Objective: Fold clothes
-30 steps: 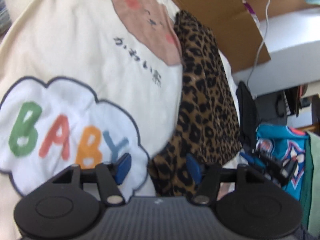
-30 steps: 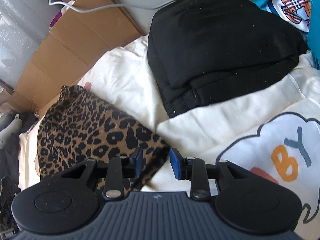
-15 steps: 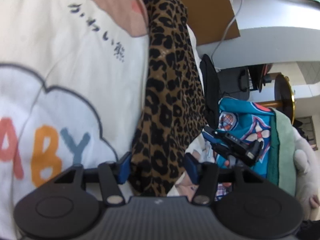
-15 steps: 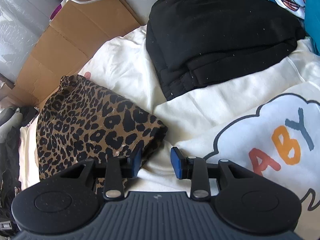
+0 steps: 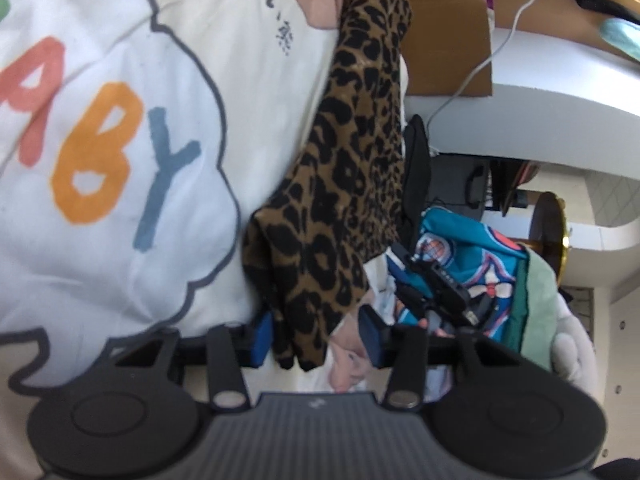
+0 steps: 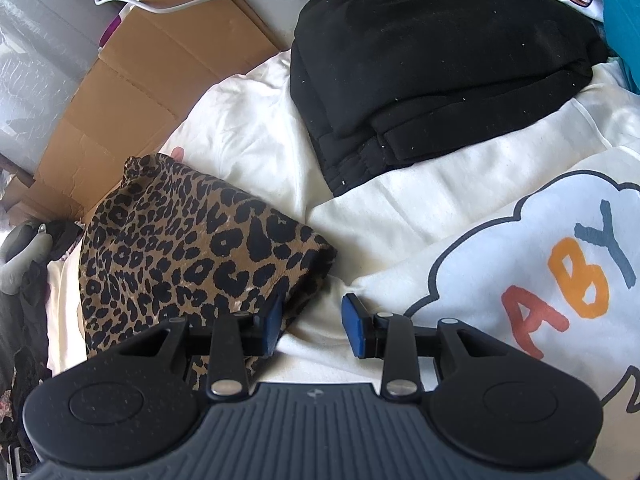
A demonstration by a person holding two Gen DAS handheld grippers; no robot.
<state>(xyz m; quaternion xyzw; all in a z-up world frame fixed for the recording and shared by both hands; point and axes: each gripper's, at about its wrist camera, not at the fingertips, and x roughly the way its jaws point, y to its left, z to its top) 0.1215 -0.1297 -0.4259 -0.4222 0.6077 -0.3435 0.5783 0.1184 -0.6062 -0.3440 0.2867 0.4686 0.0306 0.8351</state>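
Left gripper, jaws apart, straddles the near corner of the leopard-print garment, which lies folded on the cream "BABY" sweatshirt. Right gripper, jaws apart and empty, hovers over cream cloth at the leopard piece's corner; folded black garment lies beyond, beside cardboard

Folded leopard-print garment lies on cream bedding; black garment folded nearby
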